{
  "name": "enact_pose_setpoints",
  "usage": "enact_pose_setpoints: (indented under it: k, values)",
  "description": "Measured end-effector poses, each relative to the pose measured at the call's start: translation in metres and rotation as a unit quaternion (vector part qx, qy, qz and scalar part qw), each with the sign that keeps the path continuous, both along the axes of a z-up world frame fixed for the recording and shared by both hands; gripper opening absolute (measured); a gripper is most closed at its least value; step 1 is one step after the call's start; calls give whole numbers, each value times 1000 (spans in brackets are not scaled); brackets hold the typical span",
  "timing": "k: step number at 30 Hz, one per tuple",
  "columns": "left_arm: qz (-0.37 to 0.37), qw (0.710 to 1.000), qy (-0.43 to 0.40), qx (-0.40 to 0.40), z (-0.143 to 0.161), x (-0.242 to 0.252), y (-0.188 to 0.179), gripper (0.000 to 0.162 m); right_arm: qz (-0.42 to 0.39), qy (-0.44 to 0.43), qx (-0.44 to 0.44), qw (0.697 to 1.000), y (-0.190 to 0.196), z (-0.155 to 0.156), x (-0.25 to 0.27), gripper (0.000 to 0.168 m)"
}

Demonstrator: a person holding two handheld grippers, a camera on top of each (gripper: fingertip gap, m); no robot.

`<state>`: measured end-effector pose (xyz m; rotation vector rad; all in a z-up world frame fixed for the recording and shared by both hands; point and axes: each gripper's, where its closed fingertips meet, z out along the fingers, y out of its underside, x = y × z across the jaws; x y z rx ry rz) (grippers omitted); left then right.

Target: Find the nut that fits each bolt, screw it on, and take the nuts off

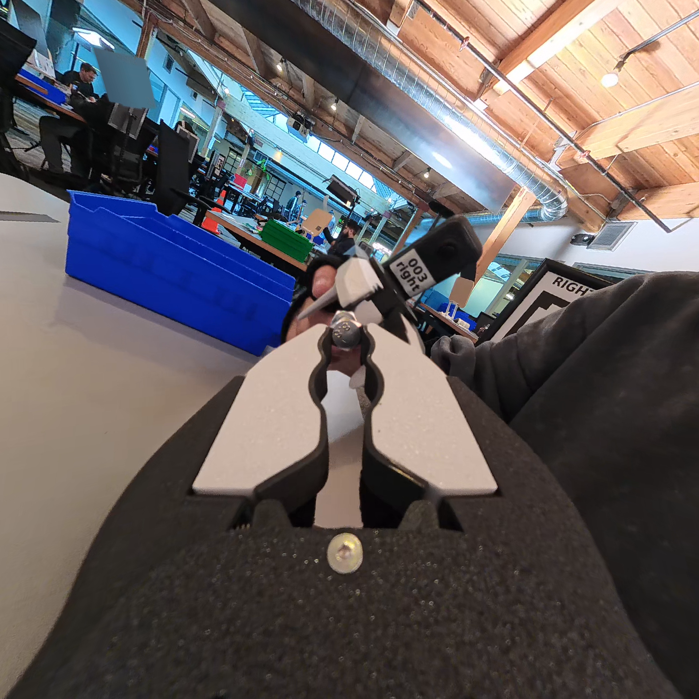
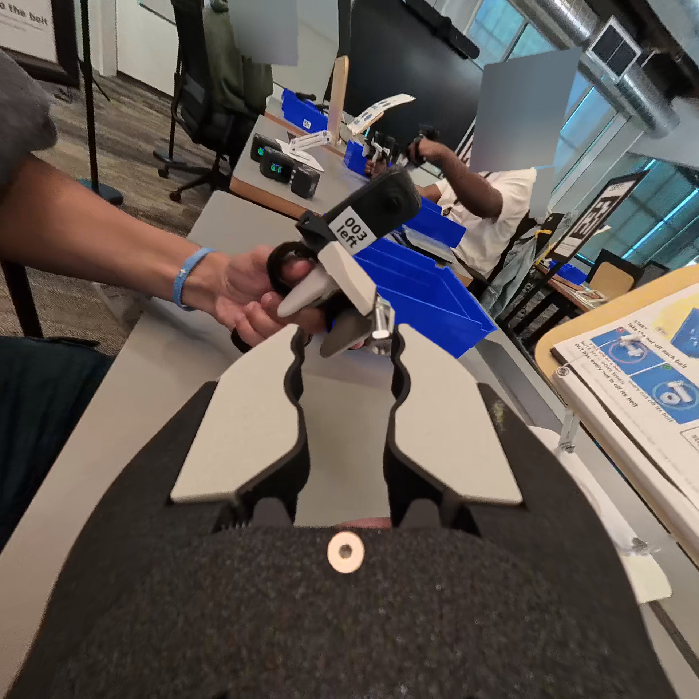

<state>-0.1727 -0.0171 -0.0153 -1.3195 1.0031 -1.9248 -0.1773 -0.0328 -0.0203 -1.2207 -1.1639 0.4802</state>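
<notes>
My left gripper (image 1: pixel 344 333) is shut on a silver bolt (image 1: pixel 342 336), whose hex head sits between the white fingertips and faces the camera. In the right wrist view the left gripper (image 2: pixel 372 314) is held up in a hand, and the bolt (image 2: pixel 382 321) sticks down from its tip with a hex piece at the low end. My right gripper (image 2: pixel 346 340) is open and empty, and its right fingertip (image 2: pixel 406 336) is just beside the bolt. The right gripper (image 1: pixel 340 302) also shows in the left wrist view, right behind the bolt. Whether a nut is on the thread is unclear.
A blue bin (image 1: pixel 170 264) stands on the grey table (image 1: pixel 75 378), just beyond the grippers; it also shows in the right wrist view (image 2: pixel 423 295). An instruction sheet on a wooden board (image 2: pixel 624 378) lies at the right. A dark sleeve (image 1: pixel 567 378) fills the right side. People work at tables behind.
</notes>
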Motion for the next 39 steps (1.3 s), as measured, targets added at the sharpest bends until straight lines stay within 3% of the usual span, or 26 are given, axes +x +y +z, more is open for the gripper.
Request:
enact_pose_setpoints:
  k: [4,11,16,22,27,33,39]
  values:
    - [-5,1000,-5,2,4,1,-3,14,-21,1,-28,999,19,-17,4,44]
    - [-4,1000,-5,3,5,-1,-4,14,-10,20,12,1000,-6,5,-1,42]
    - [-8,1000,-8,8,9,0,-9,14,-23,22,-36,999,19,-16,2,45]
    - [-4,1000,-12,6,11,0,-7,14,-21,25,29,999,-10,11,-3,43]
    - [-9,1000,-19,5,14,1,-10,14,-46,38,-16,998,18,-9,5,45]
    - [-9,1000,-23,2,17,2,-11,14,-47,28,57,997,-13,14,3,42]
    - [-9,1000,-25,10,21,0,-16,14,-63,39,6,997,14,-4,10,43]
